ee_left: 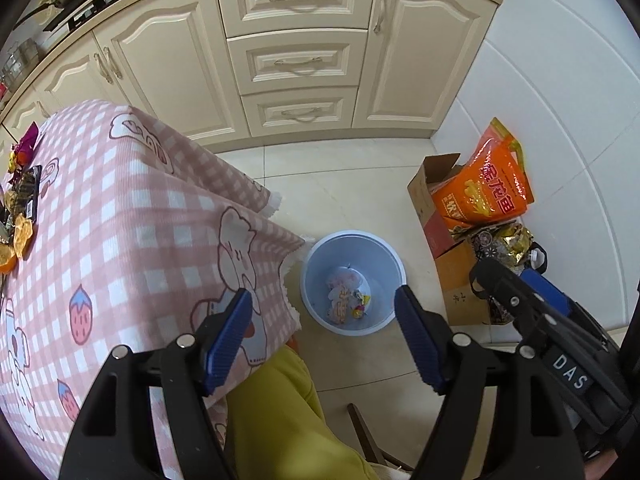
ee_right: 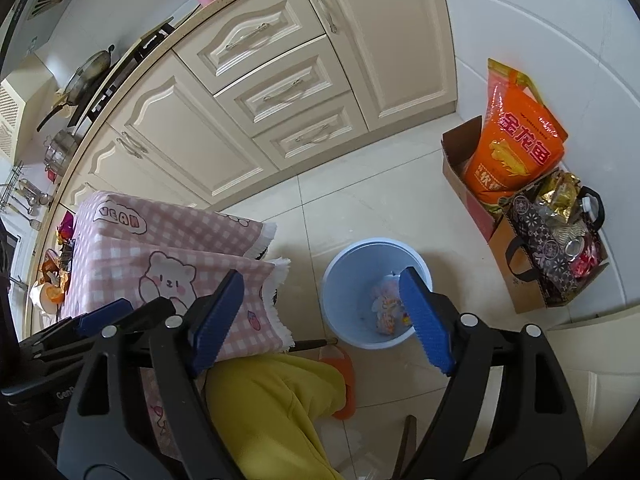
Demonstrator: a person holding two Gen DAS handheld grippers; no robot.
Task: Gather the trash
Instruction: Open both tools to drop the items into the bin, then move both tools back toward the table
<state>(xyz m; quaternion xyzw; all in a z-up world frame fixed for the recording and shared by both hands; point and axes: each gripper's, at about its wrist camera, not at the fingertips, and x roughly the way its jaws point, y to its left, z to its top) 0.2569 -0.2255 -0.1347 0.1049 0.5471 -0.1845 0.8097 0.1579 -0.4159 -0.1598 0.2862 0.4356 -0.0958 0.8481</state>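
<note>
L gripper (ee_left: 324,312) points down at the floor, jaws wide apart, nothing btwn the blue pads (ee_left: 226,338). R gripper (ee_right: 322,308) likewise: jaws well apart, empty; its right pad overlaps the bin's rim in the right wrist view but whether it touches, can't tell. In the left wrist view the R gripper shows at 4 o'clock, black w/ a "DAS" label.

Nearest, at 6 o'clock in both views: a person's leg in yellow trousers (ee_right: 276,408), an orange slipper (ee_right: 344,380) on the tile floor beside it.

Just past, at centre: the bin (ee_left: 316,264), pale blue, round, upright on the floor. Trash (ee_left: 346,296) lies on its bottom – pink/white wrappers plus a small yellow bit.

At 9 o'clock: table under a pink check cloth (ee_left: 120,216) w/ bear & strawberry prints, its corner hanging just beside the bin. More trash on the table (ee_left: 20,216) at the far left edge – orange peel, dark & gold wrappers, a purple one.

At 3 o'clock, apart from the bin: cardboard box (ee_right: 456,168) holding an orange bag (ee_right: 516,148), and a dark patterned bag (ee_right: 552,248) w/ gold foil stuff in it.

Farthest, 12 o'clock: cream cabinets (ee_left: 296,56) w/ drawers; a pan (ee_right: 90,70) on the stove above.
</note>
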